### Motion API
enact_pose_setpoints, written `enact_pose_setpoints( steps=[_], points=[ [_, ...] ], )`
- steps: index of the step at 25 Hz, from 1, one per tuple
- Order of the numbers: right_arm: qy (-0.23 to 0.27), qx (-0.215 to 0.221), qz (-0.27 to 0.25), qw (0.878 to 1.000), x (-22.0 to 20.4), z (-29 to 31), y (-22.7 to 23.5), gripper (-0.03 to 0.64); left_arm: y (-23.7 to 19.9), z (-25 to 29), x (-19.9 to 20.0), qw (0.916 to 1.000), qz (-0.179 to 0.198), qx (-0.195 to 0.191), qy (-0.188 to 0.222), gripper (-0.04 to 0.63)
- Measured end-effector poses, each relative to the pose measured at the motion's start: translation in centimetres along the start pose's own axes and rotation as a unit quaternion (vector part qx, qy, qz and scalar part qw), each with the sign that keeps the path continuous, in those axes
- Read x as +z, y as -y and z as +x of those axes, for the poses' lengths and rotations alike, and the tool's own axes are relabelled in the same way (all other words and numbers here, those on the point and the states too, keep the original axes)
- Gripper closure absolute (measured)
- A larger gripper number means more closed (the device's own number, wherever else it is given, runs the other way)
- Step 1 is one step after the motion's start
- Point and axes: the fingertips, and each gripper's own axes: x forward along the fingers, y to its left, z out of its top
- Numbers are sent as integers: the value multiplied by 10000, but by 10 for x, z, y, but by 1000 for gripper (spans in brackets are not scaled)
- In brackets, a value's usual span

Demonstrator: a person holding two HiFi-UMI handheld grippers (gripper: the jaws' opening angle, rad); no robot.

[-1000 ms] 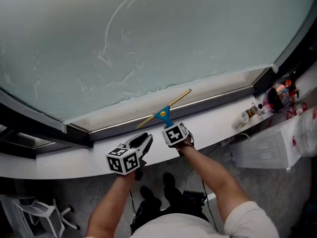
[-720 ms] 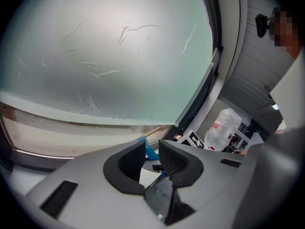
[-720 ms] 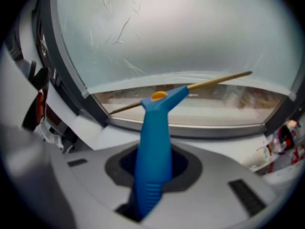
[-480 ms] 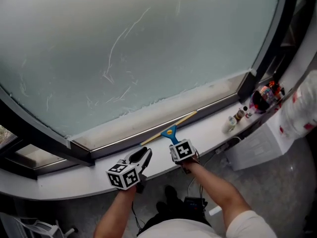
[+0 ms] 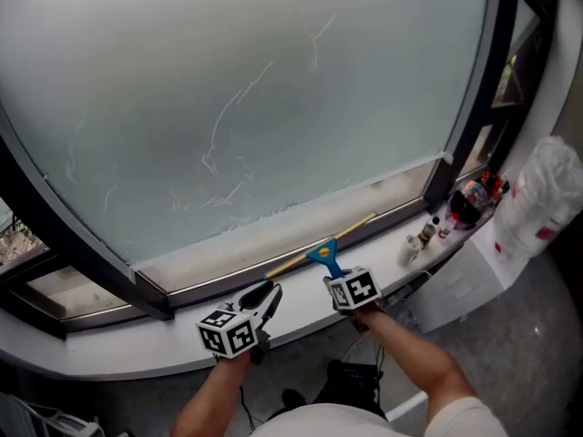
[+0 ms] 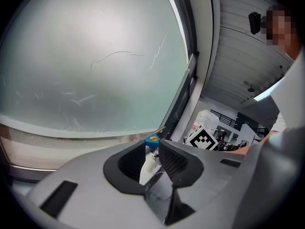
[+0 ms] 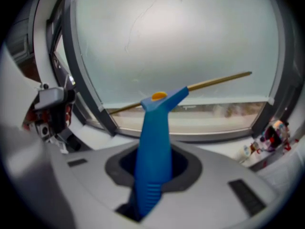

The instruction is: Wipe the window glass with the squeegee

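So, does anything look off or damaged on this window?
Yes, the window glass: thin white curved streaks cross its middle, like scratches or smears, and the frosted area ends in a ragged whitish edge along its bottom. Whether that is damage or residue can't be told.

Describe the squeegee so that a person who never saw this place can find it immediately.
Find the big frosted window glass, then the white sill under it. By the sill's middle, the right claw grips the squeegee. Only it has a blue handle with an orange spot and a long thin golden blade, unlike the bottles further right.
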Motion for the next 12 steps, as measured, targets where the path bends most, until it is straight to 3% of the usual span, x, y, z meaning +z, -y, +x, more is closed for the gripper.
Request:
enact_pose_setpoints(
  steps=[6,12],
  points=[
    [267,111,201,9994,30,-45,42,523,36,20,32,9991,326,104,267,488],
    [370,343,-115,9987,62,-68,101,523,63,80,57,9962,296,433,690,488]
  ],
)
